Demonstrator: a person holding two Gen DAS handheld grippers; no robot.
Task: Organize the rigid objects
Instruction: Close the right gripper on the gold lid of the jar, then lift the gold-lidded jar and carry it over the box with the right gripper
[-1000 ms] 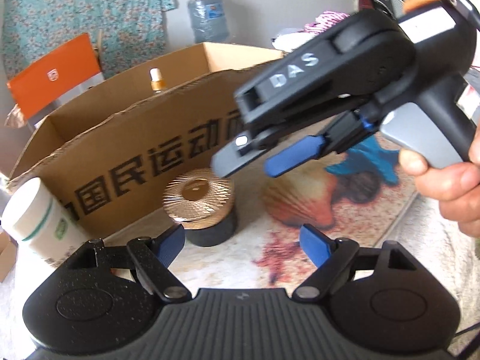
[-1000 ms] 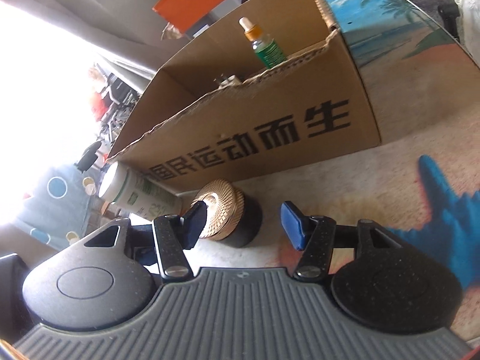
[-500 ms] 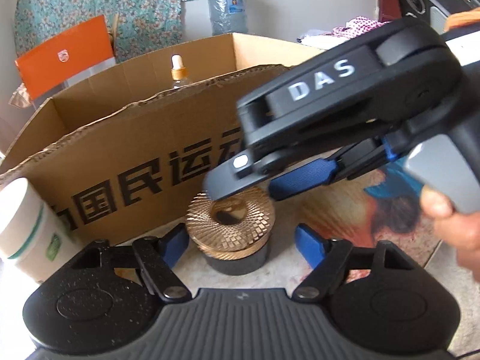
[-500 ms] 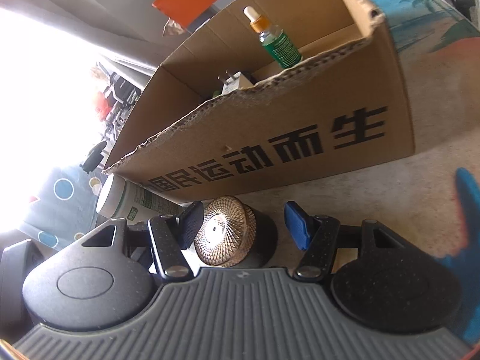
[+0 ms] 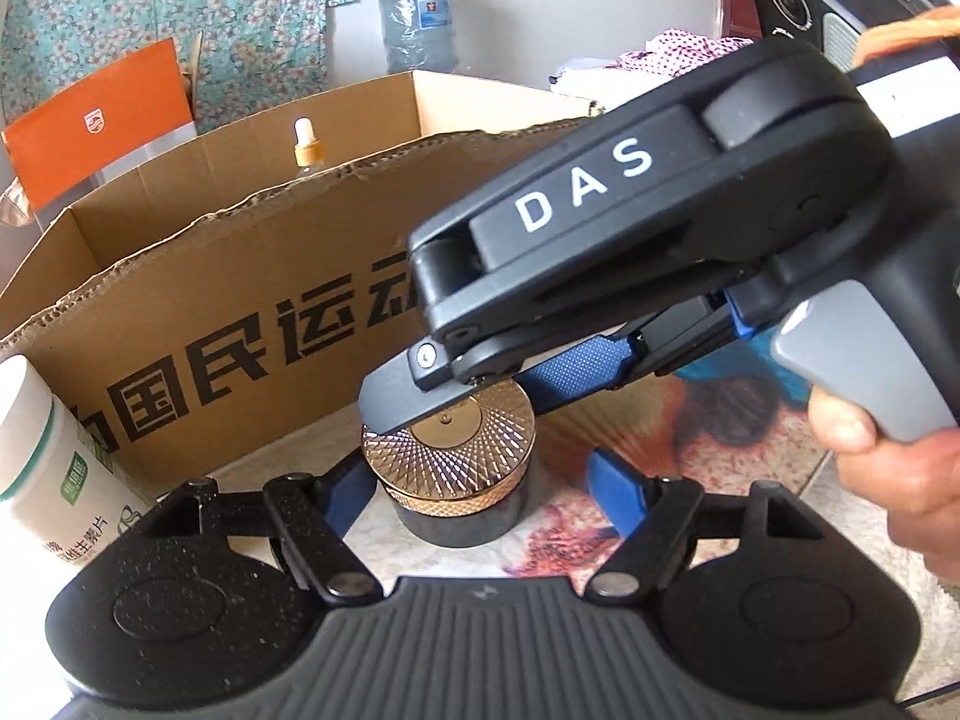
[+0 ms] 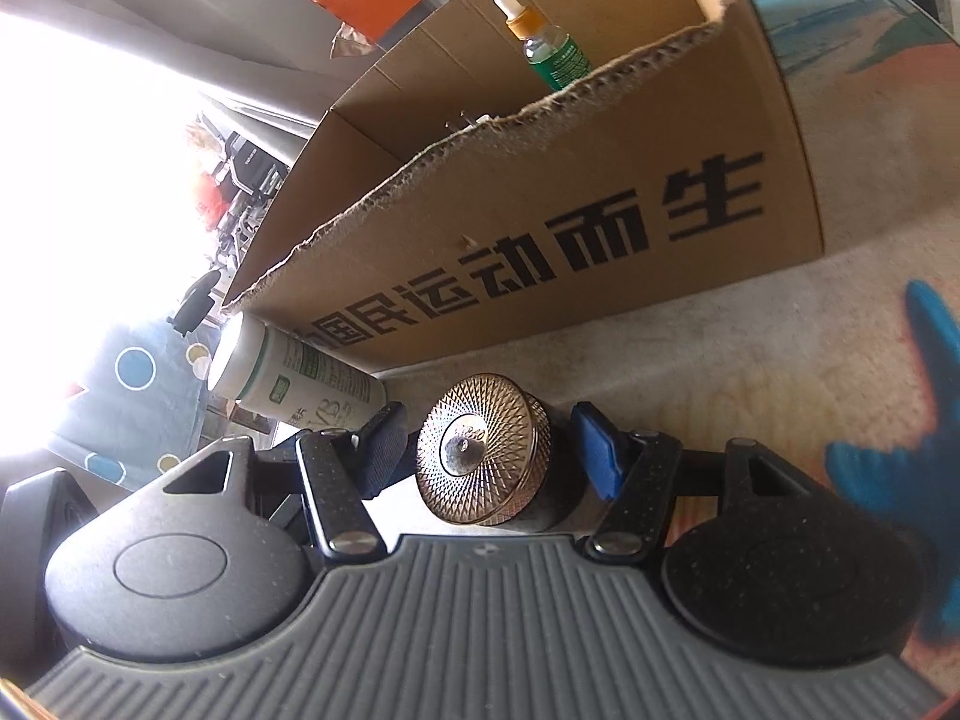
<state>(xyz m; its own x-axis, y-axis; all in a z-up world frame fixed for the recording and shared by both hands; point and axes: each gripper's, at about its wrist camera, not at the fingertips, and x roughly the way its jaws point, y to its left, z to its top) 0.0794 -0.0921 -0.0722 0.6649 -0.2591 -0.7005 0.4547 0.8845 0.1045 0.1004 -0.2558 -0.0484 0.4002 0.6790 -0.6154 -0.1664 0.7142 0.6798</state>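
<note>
A black jar with a gold patterned lid (image 5: 456, 468) stands on the table in front of a cardboard box (image 5: 240, 276). It also shows in the right wrist view (image 6: 486, 462). My left gripper (image 5: 480, 486) is open, its blue pads either side of the jar near its base. My right gripper (image 6: 489, 450) is open with the lid between its pads; in the left wrist view it reaches in from the right over the lid (image 5: 480, 390). A green dropper bottle (image 6: 549, 48) stands inside the box (image 6: 600, 192).
A white bottle with a green label (image 5: 54, 468) stands left of the jar by the box corner, also in the right wrist view (image 6: 294, 372). An orange box (image 5: 96, 120) and a water jug (image 5: 420, 24) are behind. The table mat has a starfish print (image 6: 900, 468).
Both grippers have moved in on the jar. The right gripper came down from above until its pads flank the lid; the left gripper advanced until its pads flank the jar.
</note>
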